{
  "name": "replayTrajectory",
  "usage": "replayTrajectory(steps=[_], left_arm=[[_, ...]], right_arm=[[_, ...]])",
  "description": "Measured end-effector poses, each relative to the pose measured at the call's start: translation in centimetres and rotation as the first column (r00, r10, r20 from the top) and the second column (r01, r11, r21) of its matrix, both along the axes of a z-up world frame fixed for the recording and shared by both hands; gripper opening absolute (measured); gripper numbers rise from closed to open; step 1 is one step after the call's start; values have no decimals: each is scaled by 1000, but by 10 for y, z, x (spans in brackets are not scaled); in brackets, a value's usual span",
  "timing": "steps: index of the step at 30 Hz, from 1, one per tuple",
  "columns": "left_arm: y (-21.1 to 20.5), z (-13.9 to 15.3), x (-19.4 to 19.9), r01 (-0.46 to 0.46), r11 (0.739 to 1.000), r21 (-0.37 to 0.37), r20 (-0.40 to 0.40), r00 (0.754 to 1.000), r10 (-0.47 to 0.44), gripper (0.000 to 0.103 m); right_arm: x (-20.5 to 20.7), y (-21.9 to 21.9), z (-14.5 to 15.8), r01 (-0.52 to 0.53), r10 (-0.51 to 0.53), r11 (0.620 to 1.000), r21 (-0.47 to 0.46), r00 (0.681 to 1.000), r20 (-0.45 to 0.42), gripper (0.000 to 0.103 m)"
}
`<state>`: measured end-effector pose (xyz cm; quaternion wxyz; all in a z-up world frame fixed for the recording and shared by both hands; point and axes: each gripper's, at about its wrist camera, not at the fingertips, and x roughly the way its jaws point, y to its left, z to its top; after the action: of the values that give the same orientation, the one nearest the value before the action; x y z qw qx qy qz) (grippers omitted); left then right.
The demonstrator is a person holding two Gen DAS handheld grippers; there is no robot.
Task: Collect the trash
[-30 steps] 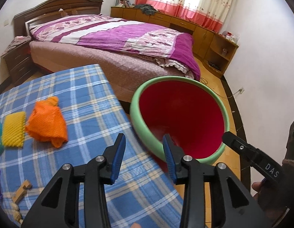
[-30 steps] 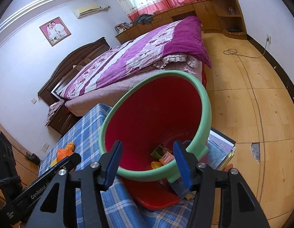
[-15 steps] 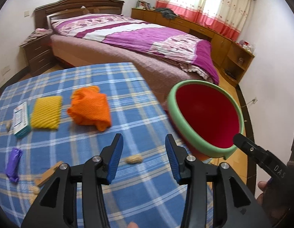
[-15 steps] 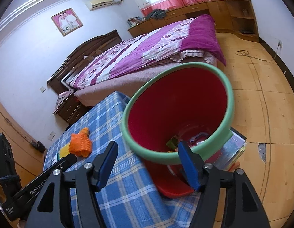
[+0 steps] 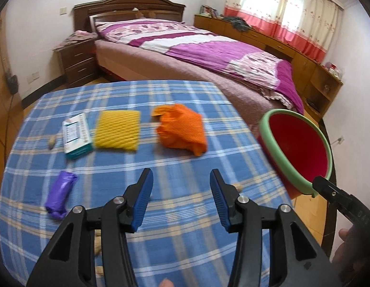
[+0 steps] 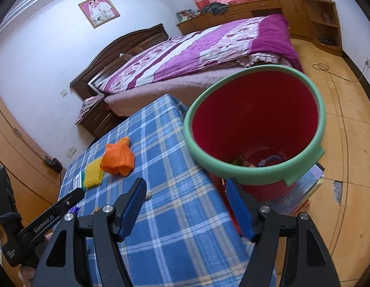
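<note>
Both claws, left (image 5: pixel 180 197) and right (image 6: pixel 186 206), stand open and empty. The bin (image 6: pixel 254 129) at the tabletop (image 5: pixel 185 239) edge, 3 o'clock, holds some trash. Orange net (image 5: pixel 182 129), yellow net (image 5: pixel 118 129), box (image 5: pixel 76 135) and purple wrapper (image 5: pixel 59 195) remain, 10 to 12 o'clock.

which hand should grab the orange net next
Left, probably. The left hand-held gripper is open, empty and faces the orange net over the table. The right hand-held gripper, also open and empty, points toward the bin, with the net off to its left.
</note>
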<state>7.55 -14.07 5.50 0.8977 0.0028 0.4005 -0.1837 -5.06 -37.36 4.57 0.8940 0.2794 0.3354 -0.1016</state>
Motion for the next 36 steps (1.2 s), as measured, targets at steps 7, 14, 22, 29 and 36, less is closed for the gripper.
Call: replayTrajectory(steps=[7, 14, 22, 29, 36], left_arm=[[41, -4, 7, -73, 997, 14, -11, 997, 73, 50], [80, -13, 14, -145, 988, 47, -23, 989, 146, 50], [114, -32, 21, -201, 976, 79, -61, 977, 206, 50], [129, -48, 27, -233, 965, 120, -75, 967, 243, 50], [140, -64, 37, -246, 964, 97, -122, 959, 257, 49]], right_arm=[[8, 19, -4, -39, 39, 999, -3, 999, -24, 72], [17, 35, -11, -76, 76, 997, -7, 996, -53, 72], [24, 52, -19, -114, 113, 993, -12, 990, -85, 72], [32, 66, -25, -147, 145, 989, -13, 983, -111, 72], [36, 74, -28, -164, 160, 986, -19, 979, -128, 72]])
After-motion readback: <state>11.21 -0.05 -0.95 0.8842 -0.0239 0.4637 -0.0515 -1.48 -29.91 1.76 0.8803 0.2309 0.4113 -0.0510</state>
